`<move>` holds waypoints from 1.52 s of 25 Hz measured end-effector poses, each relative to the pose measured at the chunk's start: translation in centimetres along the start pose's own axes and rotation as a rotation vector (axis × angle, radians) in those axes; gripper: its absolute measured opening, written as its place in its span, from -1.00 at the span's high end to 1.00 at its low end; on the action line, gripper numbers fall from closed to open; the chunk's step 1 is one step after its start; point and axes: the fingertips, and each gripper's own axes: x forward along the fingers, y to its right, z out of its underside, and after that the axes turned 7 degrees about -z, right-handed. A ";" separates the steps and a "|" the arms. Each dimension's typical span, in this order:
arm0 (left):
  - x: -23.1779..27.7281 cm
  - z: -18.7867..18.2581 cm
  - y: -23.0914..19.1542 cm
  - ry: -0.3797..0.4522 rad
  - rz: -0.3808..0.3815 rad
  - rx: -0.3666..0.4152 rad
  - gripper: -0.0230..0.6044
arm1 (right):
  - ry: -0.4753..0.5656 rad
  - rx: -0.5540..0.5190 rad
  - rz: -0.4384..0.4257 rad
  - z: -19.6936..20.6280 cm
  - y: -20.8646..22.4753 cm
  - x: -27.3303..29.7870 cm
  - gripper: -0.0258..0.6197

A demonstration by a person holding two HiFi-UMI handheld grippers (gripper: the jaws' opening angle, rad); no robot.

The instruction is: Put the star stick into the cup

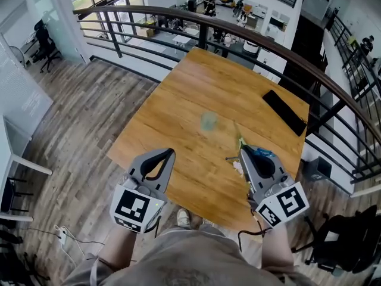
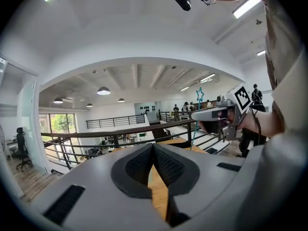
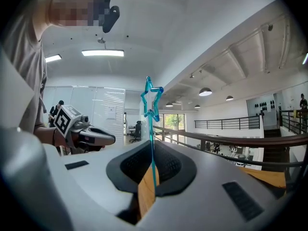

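The right gripper (image 3: 152, 148) is seen pinched on the star stick (image 3: 152, 100) (its star is carried at 12 o'clock beyond the jaw tips). The left gripper (image 2: 153, 147) is pressed together on nothing. The clear cup (image 1: 209, 121) is set on the wooden table (image 1: 178, 100), at 11 o'clock from the right gripper and apart from the stick.

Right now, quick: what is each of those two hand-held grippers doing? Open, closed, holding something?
The left hand-held gripper: closed, nothing between its jaws.
The right hand-held gripper: closed on the star stick.
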 end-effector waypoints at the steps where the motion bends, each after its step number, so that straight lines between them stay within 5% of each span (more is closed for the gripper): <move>1: 0.3 0.1 0.0 -0.006 -0.002 0.003 0.87 | 0.003 0.004 -0.003 0.0 0.4 0.1 0.81; 13: 6.0 -2.7 -2.1 0.049 -0.053 0.029 0.87 | 0.033 -0.139 -0.069 -3.2 6.2 6.7 0.81; 19: 10.4 -2.4 -4.1 0.011 -0.057 0.066 0.87 | 0.029 -0.133 -0.077 -2.6 9.7 11.1 0.81; 38: 18.6 12.0 -6.8 -0.238 -0.039 -0.132 0.87 | -0.243 0.105 -0.026 17.4 16.4 21.3 0.80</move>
